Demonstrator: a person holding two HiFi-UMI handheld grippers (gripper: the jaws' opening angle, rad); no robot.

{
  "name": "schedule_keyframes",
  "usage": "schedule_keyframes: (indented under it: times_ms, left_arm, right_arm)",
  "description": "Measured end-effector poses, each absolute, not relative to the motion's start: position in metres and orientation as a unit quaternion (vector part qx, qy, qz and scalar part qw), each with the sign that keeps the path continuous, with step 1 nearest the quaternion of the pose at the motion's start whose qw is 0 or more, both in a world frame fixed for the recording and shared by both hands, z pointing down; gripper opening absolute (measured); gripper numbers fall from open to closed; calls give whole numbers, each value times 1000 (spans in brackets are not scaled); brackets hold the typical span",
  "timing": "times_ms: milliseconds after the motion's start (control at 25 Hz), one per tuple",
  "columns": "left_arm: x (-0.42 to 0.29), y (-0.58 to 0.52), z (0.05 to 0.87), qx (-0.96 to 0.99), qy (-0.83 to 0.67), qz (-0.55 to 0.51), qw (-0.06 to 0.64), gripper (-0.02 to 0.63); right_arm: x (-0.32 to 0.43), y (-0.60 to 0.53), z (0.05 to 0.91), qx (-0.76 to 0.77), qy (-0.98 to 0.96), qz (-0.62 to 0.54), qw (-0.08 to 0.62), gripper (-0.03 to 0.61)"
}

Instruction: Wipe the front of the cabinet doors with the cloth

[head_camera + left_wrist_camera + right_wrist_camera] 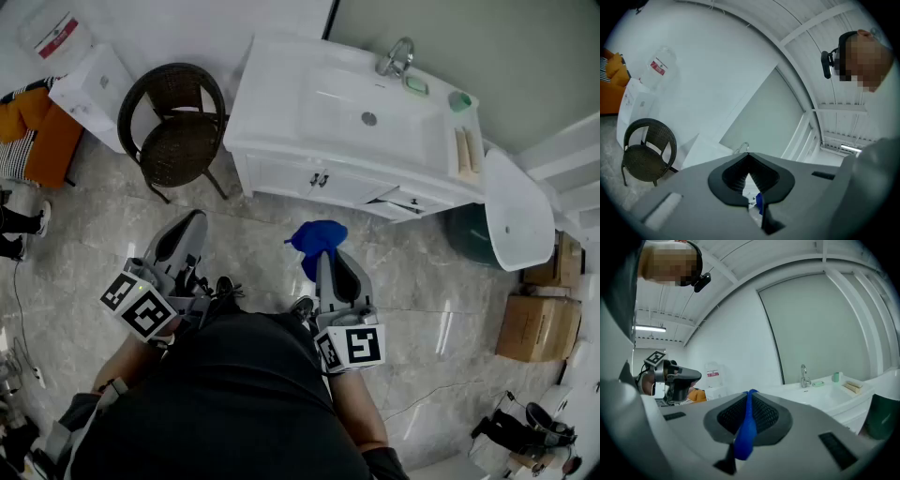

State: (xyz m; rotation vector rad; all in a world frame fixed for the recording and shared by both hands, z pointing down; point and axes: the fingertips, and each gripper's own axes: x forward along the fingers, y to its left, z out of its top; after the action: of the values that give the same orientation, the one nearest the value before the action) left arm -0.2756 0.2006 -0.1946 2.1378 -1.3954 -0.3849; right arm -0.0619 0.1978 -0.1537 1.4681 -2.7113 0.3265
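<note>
Head view: the right gripper [326,259] points up the picture toward the cabinet [281,141]. A blue cloth [317,236] is bunched at its tip, and its marker cube sits close to the person's body. The cloth hangs over the floor [253,244], in front of the doors [314,178] and apart from them. The left gripper [195,218] is beside it, angled toward the chair [178,131], with nothing at its tip. The sink [370,112] is on top of the cabinet, with the tap [398,56] at its back edge.

Left gripper view: the left gripper [749,155] has its jaws meeting at the tips, and the ribbed pads spread into a thin wedge toward the camera. Nothing is caught between them. A scrap of the blue cloth [759,201] shows through that wedge, beyond the jaws and not touching them. The chair [647,150] stands at the left.

Right gripper view: the right gripper [751,393] is clamped on the cloth [746,432]. A thin blue fold runs along the line where the pads meet, and a thicker lobe hangs out on the near side. The left gripper [677,378] shows at the left, well apart from the cloth. The sink [825,390] and tap [804,376] lie ahead to the right, beyond the cloth, and a green bin [883,416] is at the far right.
</note>
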Motion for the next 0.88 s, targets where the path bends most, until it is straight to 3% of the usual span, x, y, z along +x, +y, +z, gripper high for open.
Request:
schedule_keyframes:
  times_ms: [320,520,560,640,720,800,880]
  left_arm:
    - [-267,194,-194,806,-507,-130,276,-2]
    - [-219,185,-192,865,-410,-100,270,0]
    - [-208,182,-193,882,-383,-96,259,25]
    - [-188,180,-192,918,-329,-64,213,197]
    - [-170,185,-192,950,-280,-8,138,301]
    - [-157,193,-196,967,-243,37,71,321]
    - [-150,199,-200,972,-222,50,50,319]
  right_arm:
    - [-63,196,-161,469,-877,104,11,29]
    - [-77,192,-184,420,-901,108,-1,29]
    - [-83,191,-190,402,-910,106,-4,29]
    - [-97,192,-207,360,-927,102,-14,29]
    - [-112,193,-223,312,-943,110,-29,29]
    - [-125,195,-234,259,-956,128,-39,29]
    - [-136,198,-238,214,-964,151,-39,29]
